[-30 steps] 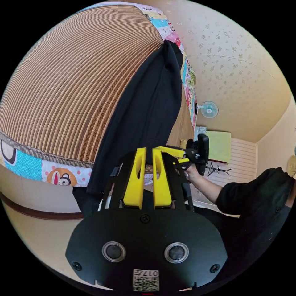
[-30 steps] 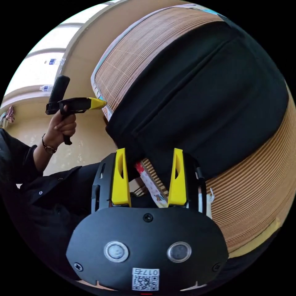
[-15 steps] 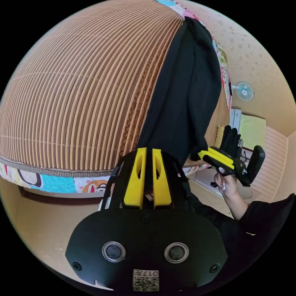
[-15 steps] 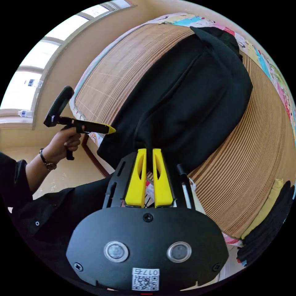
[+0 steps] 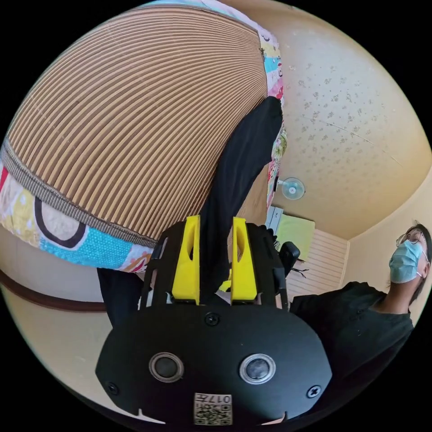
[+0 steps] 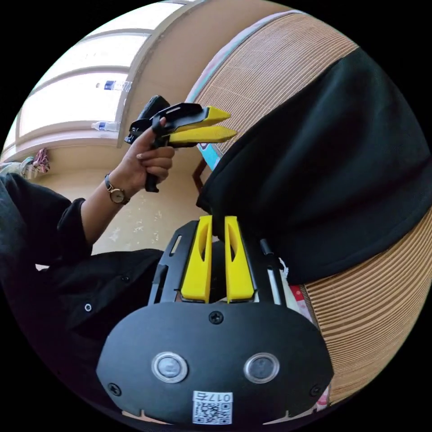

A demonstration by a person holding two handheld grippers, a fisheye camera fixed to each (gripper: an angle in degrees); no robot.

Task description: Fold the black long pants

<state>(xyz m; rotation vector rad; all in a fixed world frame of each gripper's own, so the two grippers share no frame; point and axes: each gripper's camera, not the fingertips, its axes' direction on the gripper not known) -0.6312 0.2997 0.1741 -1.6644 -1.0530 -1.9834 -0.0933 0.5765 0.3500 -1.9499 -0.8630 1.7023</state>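
Note:
The black long pants [image 5: 243, 153] lie on a woven mat on a bed, and in the right gripper view the pants [image 6: 333, 180] spread wide over the mat with one end hanging off the bed edge. My right gripper [image 6: 218, 219] is shut on that hanging edge, with black cloth pinched between the yellow jaws. My left gripper [image 5: 216, 220] is open, and the pants show behind the gap between its jaws. In the right gripper view a hand holds the left gripper [image 6: 232, 123] just off the pants' edge, jaws slightly apart with nothing in them.
The ribbed straw mat [image 5: 135, 112] covers a bed with a colourful patterned sheet [image 5: 58, 225]. A person in black [image 5: 360, 315] stands close to the bed edge. A wall fan [image 5: 292, 188] and a window [image 6: 76, 103] sit further off, above a beige floor [image 6: 135, 220].
The left gripper's jaws have opened and let go of the pants, and it now sits just off the cloth. The right gripper stays shut on the pants' edge.

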